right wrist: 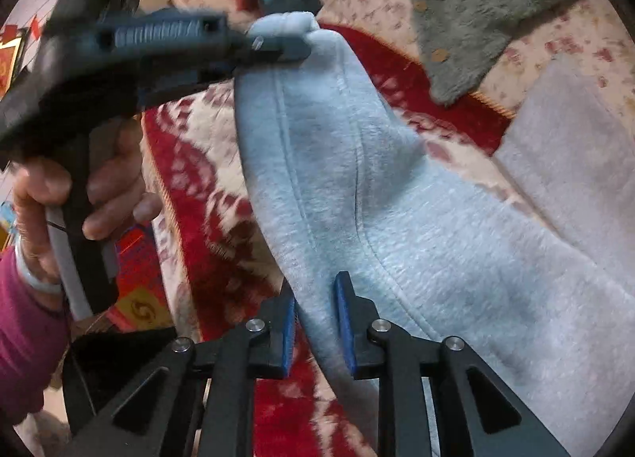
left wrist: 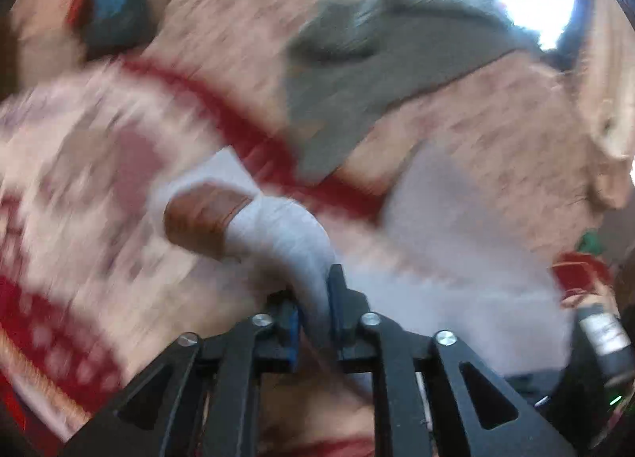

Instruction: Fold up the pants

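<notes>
Clearly both grippers are clamped on the pale grey pants (right wrist: 397,195). The left gripper (left wrist: 313,318) pinches a bunched corner with a brown patch ahead of its tips; the right gripper (right wrist: 315,322) nips a seamed edge between its pads. Soft, light fleece drapes ahead over the patterned blanket (right wrist: 190,147); it will sag, so seams and corners give the surest grip.

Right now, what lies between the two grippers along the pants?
In the right wrist view, only the pale grey pants span from the right gripper to the left gripper, draped over the red patterned blanket.
</notes>
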### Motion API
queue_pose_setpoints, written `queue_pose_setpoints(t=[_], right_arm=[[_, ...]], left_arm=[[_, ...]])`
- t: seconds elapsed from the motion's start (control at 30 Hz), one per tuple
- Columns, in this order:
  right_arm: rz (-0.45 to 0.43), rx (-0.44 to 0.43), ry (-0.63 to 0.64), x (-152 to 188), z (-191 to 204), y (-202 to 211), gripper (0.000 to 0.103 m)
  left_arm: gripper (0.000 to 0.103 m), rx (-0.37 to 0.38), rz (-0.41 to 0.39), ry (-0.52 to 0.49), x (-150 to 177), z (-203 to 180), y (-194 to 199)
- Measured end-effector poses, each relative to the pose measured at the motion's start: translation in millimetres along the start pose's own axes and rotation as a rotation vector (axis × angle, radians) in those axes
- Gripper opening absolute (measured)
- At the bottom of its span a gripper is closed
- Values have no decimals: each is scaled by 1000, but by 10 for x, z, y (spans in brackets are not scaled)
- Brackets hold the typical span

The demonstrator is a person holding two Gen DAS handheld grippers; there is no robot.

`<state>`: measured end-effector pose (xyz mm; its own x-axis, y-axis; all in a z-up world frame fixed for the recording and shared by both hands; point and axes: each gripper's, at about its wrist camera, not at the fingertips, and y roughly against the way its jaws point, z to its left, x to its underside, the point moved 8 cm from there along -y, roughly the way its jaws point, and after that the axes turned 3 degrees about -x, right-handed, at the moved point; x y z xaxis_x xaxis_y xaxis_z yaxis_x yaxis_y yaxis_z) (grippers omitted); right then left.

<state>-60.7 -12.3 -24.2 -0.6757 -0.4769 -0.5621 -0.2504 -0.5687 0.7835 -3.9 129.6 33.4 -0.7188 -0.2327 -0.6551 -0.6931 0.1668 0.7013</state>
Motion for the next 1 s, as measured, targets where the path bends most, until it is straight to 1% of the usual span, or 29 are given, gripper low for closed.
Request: queue_pose_setpoints(t=[0.03, 0.07, 0.1, 0.13, 0.17, 0.23, 0.27, 0.3, 0.37, 0.4, 0.43, 0.47, 0.5, 0.53, 0.57, 0.63, 0.67, 0.7, 0.73, 0.8, 0.87, 0.93, 0.97, 1.0], right_arm=[[16, 9, 8, 32, 8, -64, 24], [33, 13, 9, 71, 8, -120, 25], [44, 5, 2, 92, 8, -151, 28], [49, -9, -8, 98, 7, -153, 29], [51, -22, -16, 90, 9, -136, 32], [61, -60, -40, 62, -17, -73, 42], [54, -77, -52, 38, -36, -22, 57], [30, -94, -59, 21, -35, 64, 70], [-27, -115, -85, -63, -89, 223, 72], [-52, -125, -110, -100, -129, 295, 75], [-71, -117, -132, -127, -180, 335, 77], [-77, -98, -143, -141, -221, 335, 80], [-68, -70, -149, -127, -272, 305, 80], [-41, -40, -150, -88, -313, 247, 80], [-21, -17, -150, -43, -347, 195, 80], [39, 49, -159, 96, -444, 33, 80], [75, 67, -174, 188, -489, -72, 80], [61, 65, -175, 211, -511, -68, 80], [41, 64, -168, 205, -504, -39, 80], [36, 36, -178, 181, -495, 70, 80], [-1, 8, -193, 124, -544, 245, 80], [-44, 32, -191, 67, -669, 474, 80], [-66, 41, -193, 44, -766, 613, 81], [-73, 46, -197, 40, -835, 705, 83]], left_arm=[[22, -22, 51, 44, 133, 181, -74], [27, -33, 126, 101, 329, 397, -167], [38, -45, 151, 120, 427, 494, -188], [61, -86, 144, 127, 495, 605, -159], [74, -108, 129, 126, 509, 654, -123], [77, -98, 95, 144, 477, 684, -5], [78, -91, 82, 158, 433, 682, 54], [80, -93, 61, 165, 371, 666, 116], [88, -90, 18, 151, 272, 579, 195], [89, -77, 4, 136, 210, 475, 196], [89, -65, 0, 119, 183, 378, 174], [89, -78, 4, 103, 183, 301, 139], [89, -106, 16, 90, 193, 289, 87], [89, -154, 40, 72, 231, 294, 14], [89, -214, 78, 48, 299, 319, -80], [89, -299, 142, 14, 445, 391, -214], [89, -341, 201, 3, 560, 453, -312], [89, -347, 229, 11, 620, 479, -358], [89, -339, 234, 21, 658, 482, -354], [89, -328, 209, 21, 613, 432, -273], [89, -332, 157, -1, 503, 334, -147], [89, -358, 102, -39, 362, 192, -2], [89, -362, 65, -65, 263, 57, 86], [89, -357, 46, -78, 199, -25, 120]])
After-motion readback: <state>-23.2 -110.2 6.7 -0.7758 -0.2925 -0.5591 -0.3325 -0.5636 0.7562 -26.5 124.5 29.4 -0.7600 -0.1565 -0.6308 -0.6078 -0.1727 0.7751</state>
